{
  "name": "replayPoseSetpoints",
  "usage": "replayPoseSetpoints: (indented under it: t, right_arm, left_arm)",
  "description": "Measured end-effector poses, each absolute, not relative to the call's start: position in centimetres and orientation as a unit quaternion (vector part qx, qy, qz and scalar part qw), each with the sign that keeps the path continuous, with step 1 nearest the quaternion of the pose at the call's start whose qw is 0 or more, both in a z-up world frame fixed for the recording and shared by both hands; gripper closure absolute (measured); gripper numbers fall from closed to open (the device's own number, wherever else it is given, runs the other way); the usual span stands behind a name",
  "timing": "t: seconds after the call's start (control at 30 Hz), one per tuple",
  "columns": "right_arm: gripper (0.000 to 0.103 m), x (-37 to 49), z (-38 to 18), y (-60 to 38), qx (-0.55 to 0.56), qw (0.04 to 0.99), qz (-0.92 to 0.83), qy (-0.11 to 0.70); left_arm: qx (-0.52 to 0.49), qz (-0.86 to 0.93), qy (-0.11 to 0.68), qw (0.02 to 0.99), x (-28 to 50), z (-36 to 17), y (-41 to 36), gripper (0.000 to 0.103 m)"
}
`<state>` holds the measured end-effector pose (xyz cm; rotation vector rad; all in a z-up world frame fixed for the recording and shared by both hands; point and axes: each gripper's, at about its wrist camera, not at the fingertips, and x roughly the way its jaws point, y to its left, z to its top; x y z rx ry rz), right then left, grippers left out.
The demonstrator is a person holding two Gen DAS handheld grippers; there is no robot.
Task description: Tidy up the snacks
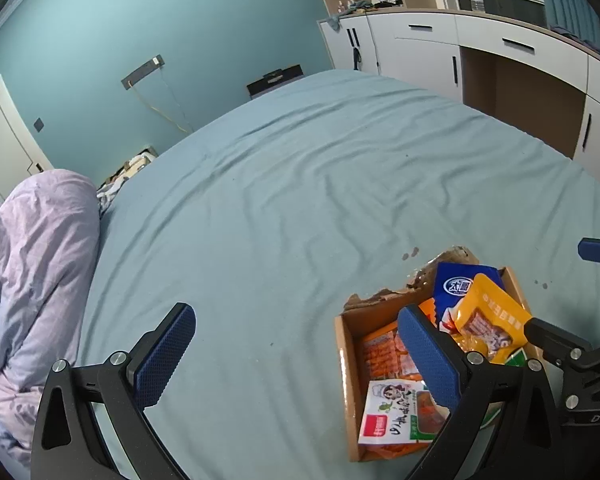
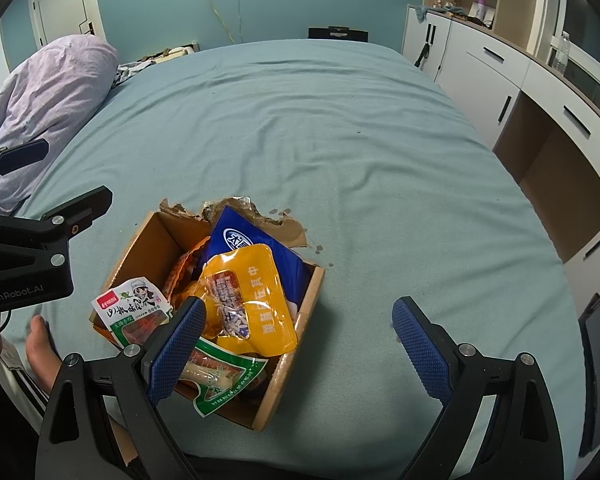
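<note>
Right claw [image 2: 298,344]: jaws spread wide, holding nothing; its left finger overlaps the box's near end.
Left claw [image 1: 296,354]: likewise wide open and empty; the box lies to its right.
Snack packets: piled in the cardboard box [image 2: 312,296] on the bed [image 2: 340,140]; yellow pouch [image 2: 252,300] on top, blue bag [image 2: 244,240] behind it, propped against the torn far wall.
Long axis: the yellow pouch runs near-to-far, tilted slightly.
Nearer arm (judged): right, the pouch just left of its centre.
</note>
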<state>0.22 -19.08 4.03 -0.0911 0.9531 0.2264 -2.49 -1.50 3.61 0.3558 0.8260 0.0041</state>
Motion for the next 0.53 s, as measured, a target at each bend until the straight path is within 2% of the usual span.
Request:
replayPoseSetpoints:
  t: [0.53]
  right_arm:
    - [0.009, 0.1, 3.9, -18.7, -0.046, 0.881, 0.108, 0.458]
  left_arm:
    - [0.110, -0.006, 0.413, 0.904, -1.8, 3.8, 0.2, 0.000]
